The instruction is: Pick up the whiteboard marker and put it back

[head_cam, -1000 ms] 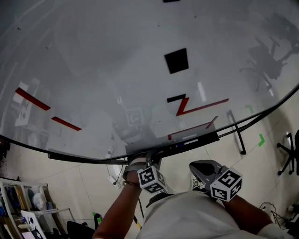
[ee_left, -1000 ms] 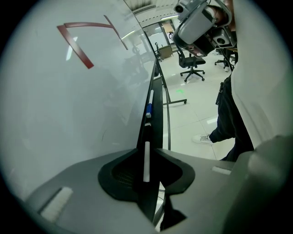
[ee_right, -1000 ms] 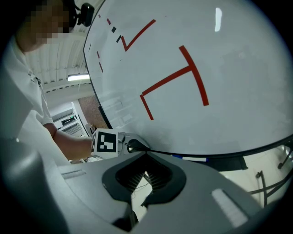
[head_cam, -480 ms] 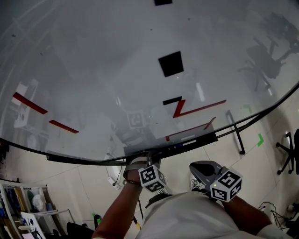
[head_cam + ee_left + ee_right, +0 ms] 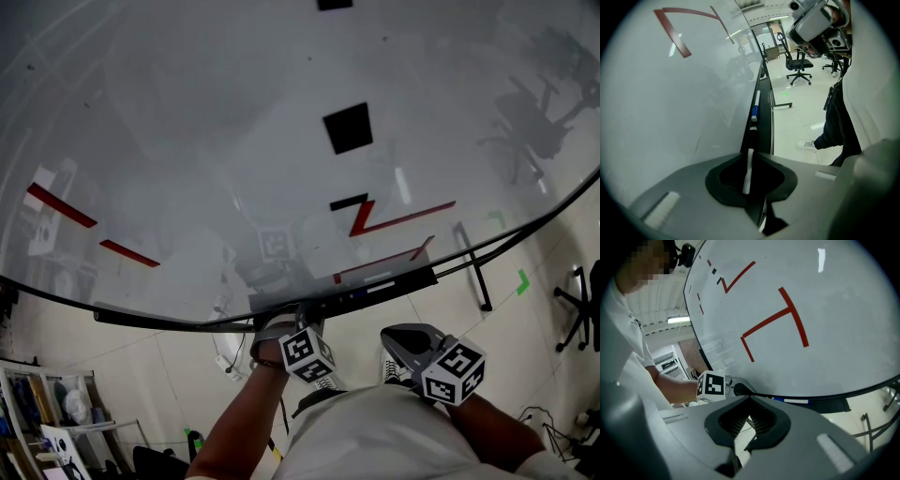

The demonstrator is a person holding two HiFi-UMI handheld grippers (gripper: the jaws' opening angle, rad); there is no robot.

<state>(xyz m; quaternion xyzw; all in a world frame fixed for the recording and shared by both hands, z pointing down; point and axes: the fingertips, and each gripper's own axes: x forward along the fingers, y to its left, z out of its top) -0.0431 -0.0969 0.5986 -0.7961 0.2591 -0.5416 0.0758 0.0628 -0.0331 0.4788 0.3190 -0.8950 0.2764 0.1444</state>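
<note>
Pinching whiteboard marker (image 5: 747,174), left hand-held gripper (image 5: 750,158)

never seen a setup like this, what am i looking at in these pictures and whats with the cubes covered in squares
No robot here: a person holds a hand-operated two-jaw gripper in each hand. The patterned cubes are parts of those grippers.

The head view comes from a camera on the person's head, looking down at a whiteboard with red lines and a tray along its bottom edge.

The other two pictures come from cameras riding on each gripper, looking along its jaws. The left gripper is at the tray, and its jaws appear closed on a thin white whiteboard marker. Another marker with a blue part lies further along the tray.

The right gripper is held back near the body; its jaw tips seem to meet with nothing between them.
</note>
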